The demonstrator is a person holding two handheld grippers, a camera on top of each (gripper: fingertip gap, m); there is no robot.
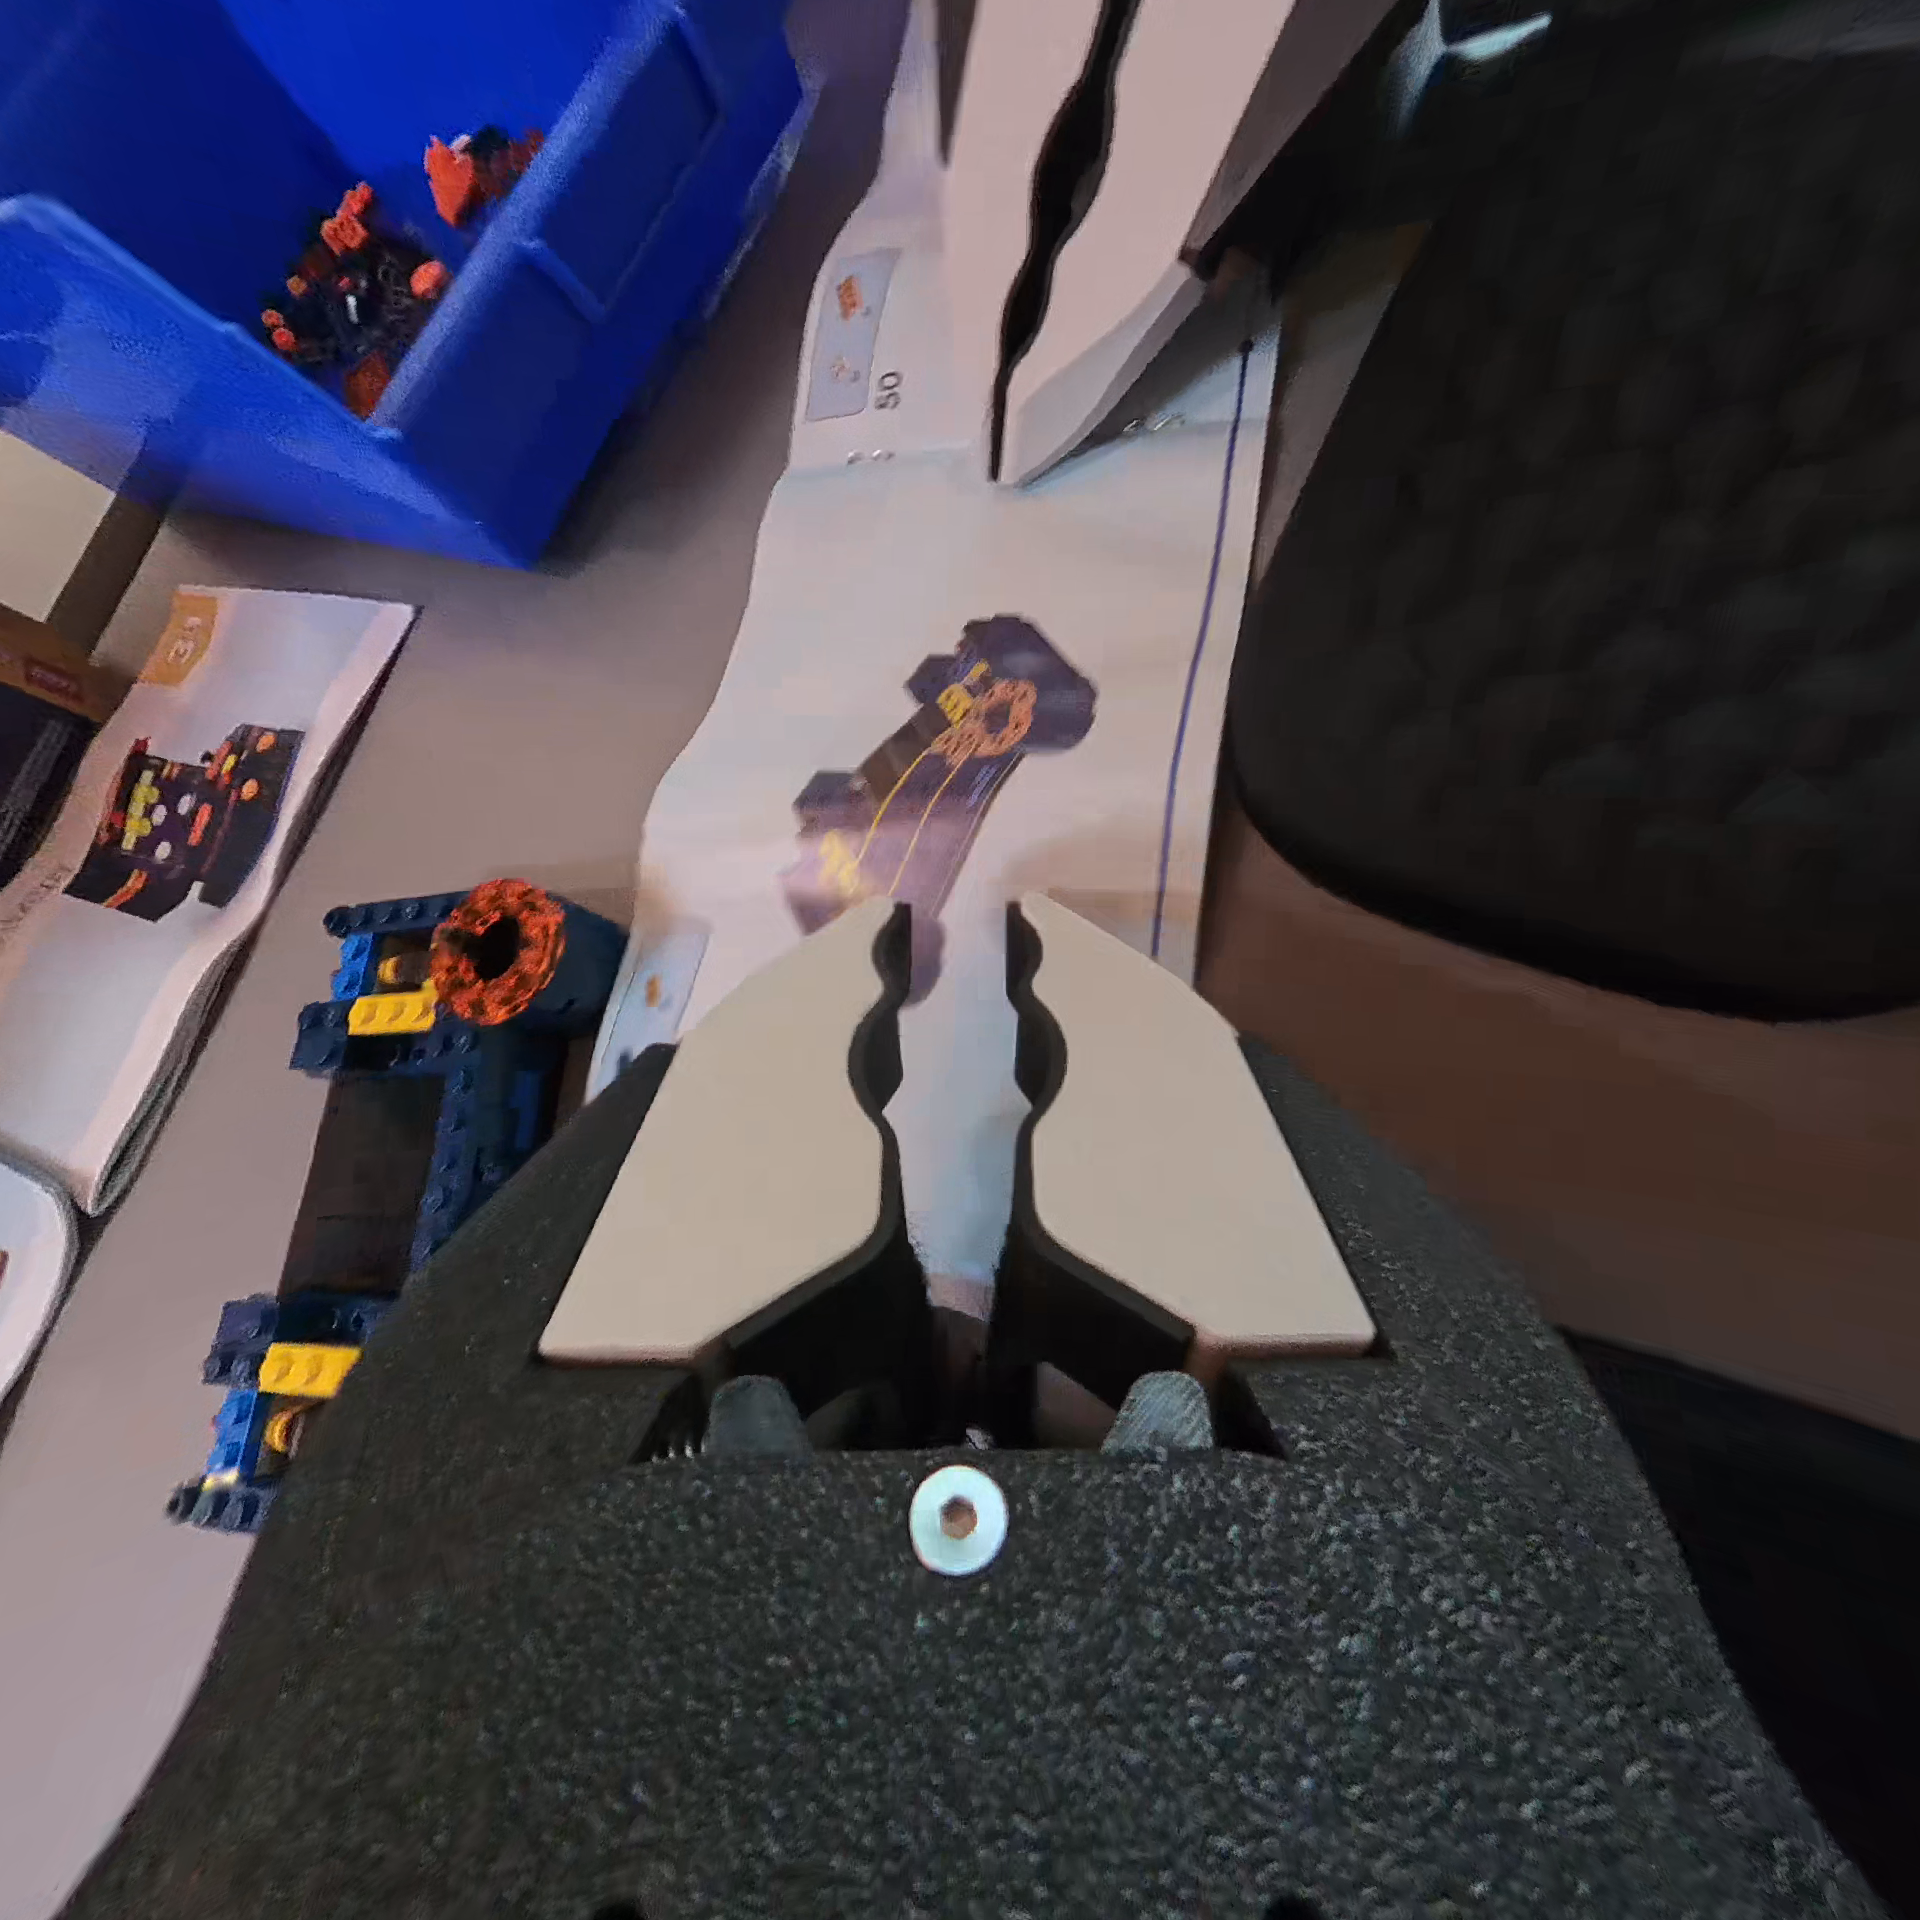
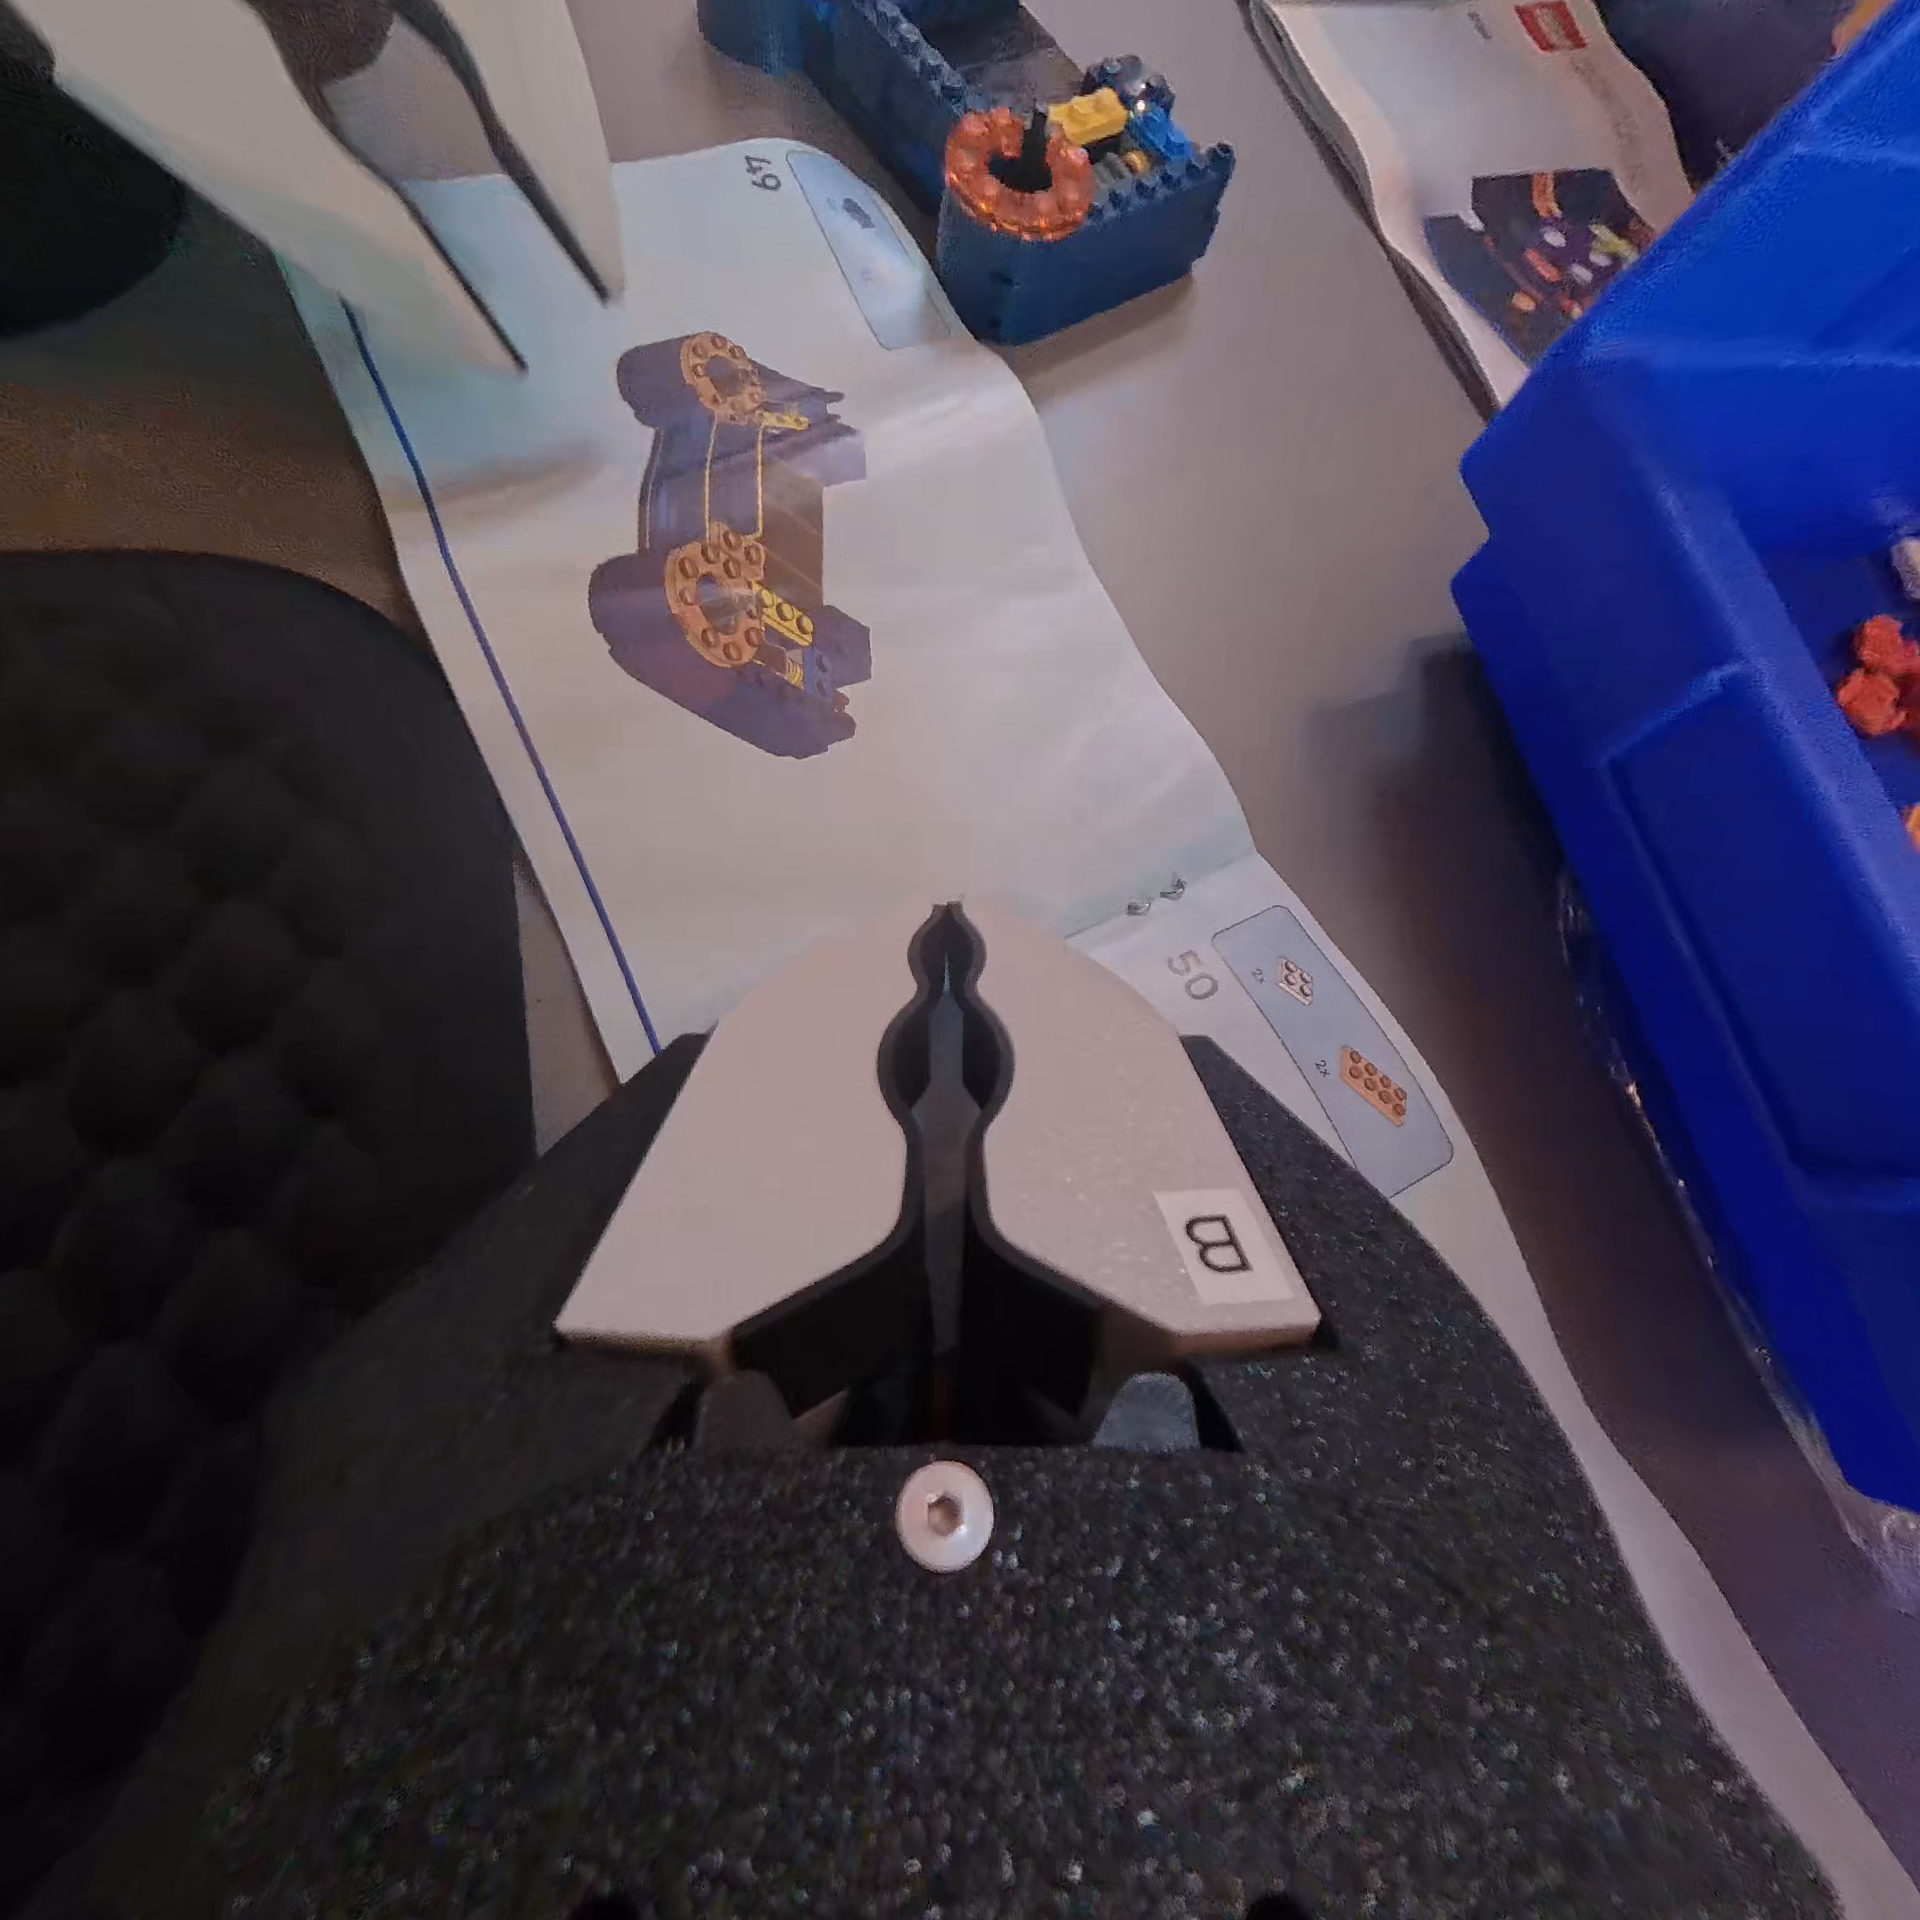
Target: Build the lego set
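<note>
Beside the open booklet point(image 2: 935, 790), brick model point(image 2: 1049, 187), blue bin point(image 2: 1683, 582).

Left tongs point(image 1: 958, 914) slightly parted, nothing between the tips, hovering over open instruction booklet point(image 1: 977, 582) lying flat on the desk point(image 1: 540, 727). Right tongs point(image 2: 951, 912) closed, tips together and bare, over the same booklet. Blue brick model point(image 1: 416, 1049) with orange ring just left of the booklet.
</note>
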